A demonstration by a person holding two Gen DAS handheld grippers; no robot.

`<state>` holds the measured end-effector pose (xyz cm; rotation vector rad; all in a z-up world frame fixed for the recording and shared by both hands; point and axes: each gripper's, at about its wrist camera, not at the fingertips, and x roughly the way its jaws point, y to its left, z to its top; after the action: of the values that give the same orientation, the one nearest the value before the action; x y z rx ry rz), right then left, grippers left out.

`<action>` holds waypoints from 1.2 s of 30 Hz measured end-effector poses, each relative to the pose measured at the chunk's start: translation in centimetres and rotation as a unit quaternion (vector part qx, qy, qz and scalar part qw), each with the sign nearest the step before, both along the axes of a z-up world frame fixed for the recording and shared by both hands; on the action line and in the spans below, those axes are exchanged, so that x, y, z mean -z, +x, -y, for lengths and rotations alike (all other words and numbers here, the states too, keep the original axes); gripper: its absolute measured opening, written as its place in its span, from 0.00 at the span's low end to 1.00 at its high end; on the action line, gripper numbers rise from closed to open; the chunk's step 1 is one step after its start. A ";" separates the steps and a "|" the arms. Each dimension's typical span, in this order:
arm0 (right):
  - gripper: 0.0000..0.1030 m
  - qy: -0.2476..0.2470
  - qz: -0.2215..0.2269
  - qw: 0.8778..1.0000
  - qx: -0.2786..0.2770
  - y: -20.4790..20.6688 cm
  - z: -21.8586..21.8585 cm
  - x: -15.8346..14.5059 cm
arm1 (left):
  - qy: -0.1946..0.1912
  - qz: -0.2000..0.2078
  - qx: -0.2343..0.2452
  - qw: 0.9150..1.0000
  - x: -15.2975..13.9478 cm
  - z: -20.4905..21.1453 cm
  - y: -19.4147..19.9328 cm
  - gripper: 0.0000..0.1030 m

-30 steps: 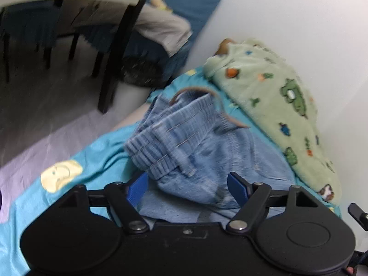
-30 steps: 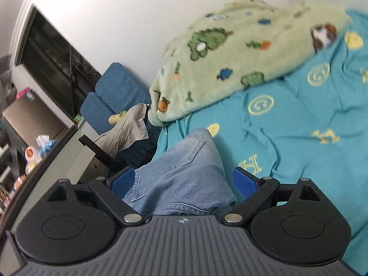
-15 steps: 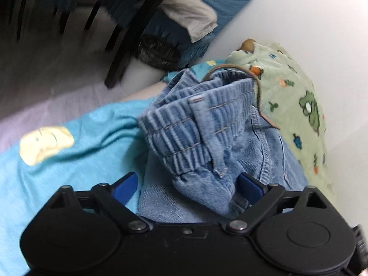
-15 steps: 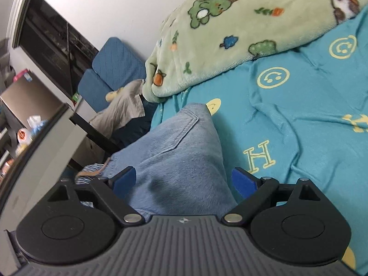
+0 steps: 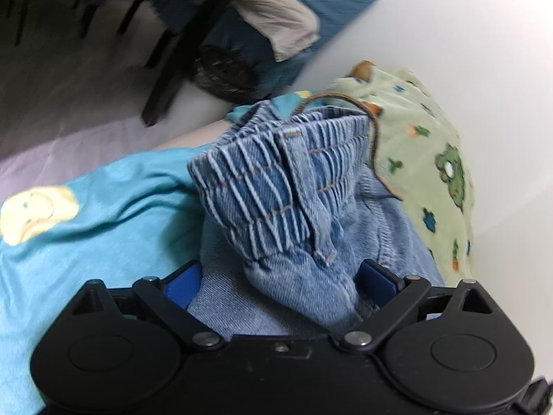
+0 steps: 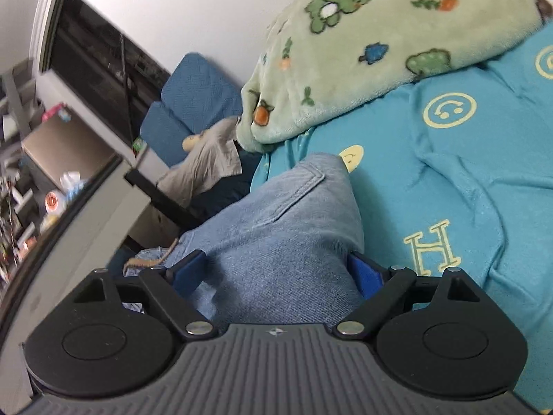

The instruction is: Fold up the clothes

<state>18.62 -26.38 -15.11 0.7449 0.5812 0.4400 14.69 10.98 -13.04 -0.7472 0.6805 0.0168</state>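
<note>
A pair of blue jeans [image 5: 283, 186] lies bunched on a teal bed sheet [image 5: 103, 214]. Its elastic waistband with a brown drawstring rises in front of my left gripper [image 5: 280, 282]. The left jaws stand wide apart, with denim filling the gap between them. In the right wrist view another part of the jeans [image 6: 283, 228], with a pocket seam, fills the gap of my right gripper [image 6: 276, 273], whose jaws also stand wide apart. Blue fingertips [image 6: 363, 273] press against the cloth on both sides.
A green dinosaur-print fleece blanket [image 6: 380, 45] lies heaped along the white wall; it also shows in the left wrist view [image 5: 432, 159]. Beyond the bed edge are a blue cushion with beige cloth [image 6: 204, 159], a dark table leg [image 5: 193, 45] and a desk [image 6: 69, 186].
Both grippers have moved closer into the jeans. The waistband now stands higher and nearer in the left view, and the denim fills more of the right gripper's gap.
</note>
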 end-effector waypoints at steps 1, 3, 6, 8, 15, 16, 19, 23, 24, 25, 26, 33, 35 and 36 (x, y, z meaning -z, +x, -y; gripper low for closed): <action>0.88 -0.003 -0.003 1.000 0.004 0.3 -0.1 0.1 | 0.003 0.001 0.002 1.000 0.0 0.1 0.1 0.93; 0.88 -0.008 -0.015 1.000 0.008 0.9 -0.3 0.4 | 0.000 0.002 0.002 1.000 0.3 0.0 0.4 0.93; 0.88 0.011 -0.033 0.999 0.006 1.6 -0.6 1.0 | -0.008 -0.006 -0.003 1.000 1.0 -0.5 1.1 0.93; 0.86 0.004 -0.034 0.999 -0.003 1.7 -1.1 0.9 | -0.009 -0.013 -0.003 1.000 1.2 -0.7 1.7 0.89; 0.50 -0.059 -0.010 0.998 -0.003 1.0 -2.8 -0.3 | 0.020 -0.021 -0.002 1.000 0.5 -0.4 1.7 0.59; 0.46 -0.067 -0.005 0.998 -0.002 0.8 -3.0 -0.7 | 0.024 -0.019 0.000 1.000 0.4 -0.4 1.6 0.56; 0.43 -0.082 0.016 0.997 0.001 0.0 -3.7 -2.0 | 0.015 -0.011 -0.004 1.000 0.0 -0.8 1.0 0.45; 0.41 -0.100 0.059 0.993 0.004 -1.9 -4.8 -4.9 | 0.007 0.008 -0.005 1.000 -1.5 -1.1 -0.4 0.39; 0.41 -0.099 0.066 0.993 0.006 -2.5 -4.8 -5.6 | 0.004 0.014 -0.004 1.000 -2.0 -1.2 -0.7 0.39; 0.40 -0.097 0.072 0.993 0.008 -3.1 -4.9 -6.4 | 0.003 0.020 -0.001 1.000 -2.5 -1.3 -1.2 0.38; 0.40 -0.097 0.080 0.992 0.010 -3.6 -4.9 -7.2 | 0.003 0.027 0.003 1.000 -3.1 -1.3 -1.6 0.38; 0.39 -0.123 0.118 0.985 0.026 -7.7 -3.4 -12.4 | -0.004 0.064 0.042 0.997 -7.1 0.6 -3.2 0.38; 0.39 -0.131 0.131 0.982 0.037 -9.1 -2.2 -13.9 | -0.001 0.079 0.058 0.995 -8.4 2.1 -3.5 0.38; 0.39 -0.133 0.136 0.981 0.043 -9.8 -1.5 -14.7 | -0.005 0.086 0.068 0.994 -9.0 3.0 -3.6 0.38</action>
<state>8.85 -24.88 -0.38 0.4418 0.3395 0.3672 11.07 7.94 -4.00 -0.7015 0.5665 -0.1731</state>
